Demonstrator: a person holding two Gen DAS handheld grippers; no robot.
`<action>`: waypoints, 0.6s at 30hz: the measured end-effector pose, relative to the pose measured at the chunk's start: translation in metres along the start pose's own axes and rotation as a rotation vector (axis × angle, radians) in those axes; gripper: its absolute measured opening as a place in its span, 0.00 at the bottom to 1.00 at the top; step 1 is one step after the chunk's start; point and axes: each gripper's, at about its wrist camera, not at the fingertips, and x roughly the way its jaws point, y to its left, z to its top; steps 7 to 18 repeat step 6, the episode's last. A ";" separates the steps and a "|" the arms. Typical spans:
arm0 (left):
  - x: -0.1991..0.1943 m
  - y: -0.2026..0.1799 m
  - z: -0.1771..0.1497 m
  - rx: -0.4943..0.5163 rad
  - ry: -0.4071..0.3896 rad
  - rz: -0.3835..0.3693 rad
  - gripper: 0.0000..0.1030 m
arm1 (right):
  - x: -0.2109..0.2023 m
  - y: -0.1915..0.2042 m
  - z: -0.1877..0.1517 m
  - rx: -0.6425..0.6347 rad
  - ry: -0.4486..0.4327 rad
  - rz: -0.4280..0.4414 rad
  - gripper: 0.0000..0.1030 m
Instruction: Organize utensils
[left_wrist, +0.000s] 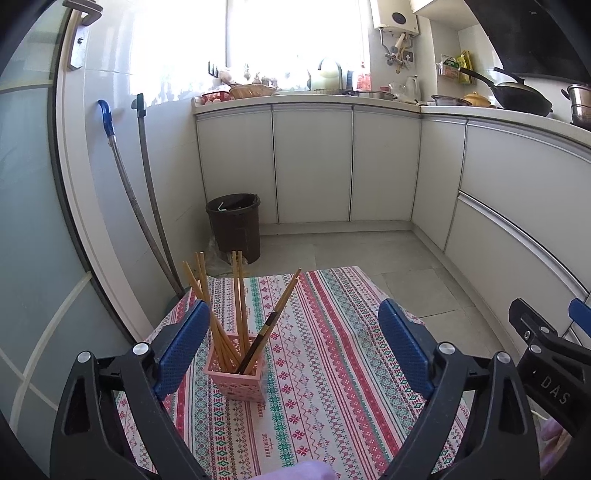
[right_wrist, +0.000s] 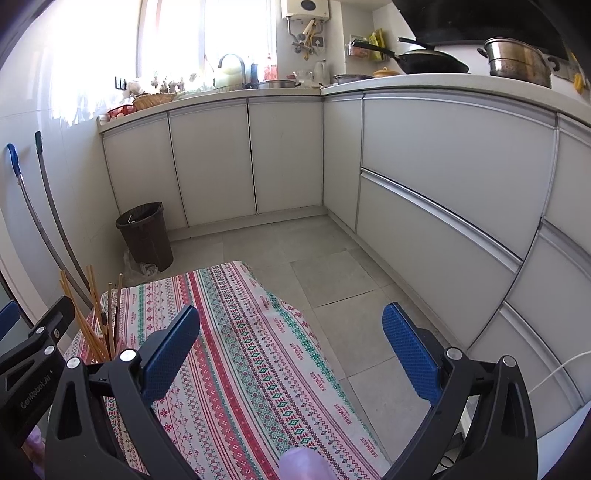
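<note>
My left hand-held gripper (left_wrist: 293, 345) and right hand-held gripper (right_wrist: 291, 347) both gape wide, holding nothing. The chopsticks (left_wrist: 236, 310) stand in the pink basket (left_wrist: 236, 384) on the bench (left_wrist: 332, 332); I see none loose, so sorting looks finished.

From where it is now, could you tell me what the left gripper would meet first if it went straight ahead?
Most likely the pink basket of chopsticks, just left of centre between the open left gripper fingers. Depth is unclear, so the left finger may brush the leaning chopsticks first.
</note>
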 end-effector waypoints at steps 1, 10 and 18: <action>0.000 -0.001 0.000 0.004 0.005 0.001 0.91 | 0.000 0.000 0.000 0.000 0.000 -0.001 0.94; -0.005 -0.004 0.000 0.004 -0.017 0.029 0.93 | 0.002 -0.002 0.000 0.001 0.005 -0.005 0.94; -0.005 -0.004 0.000 0.004 -0.017 0.029 0.93 | 0.002 -0.002 0.000 0.001 0.005 -0.005 0.94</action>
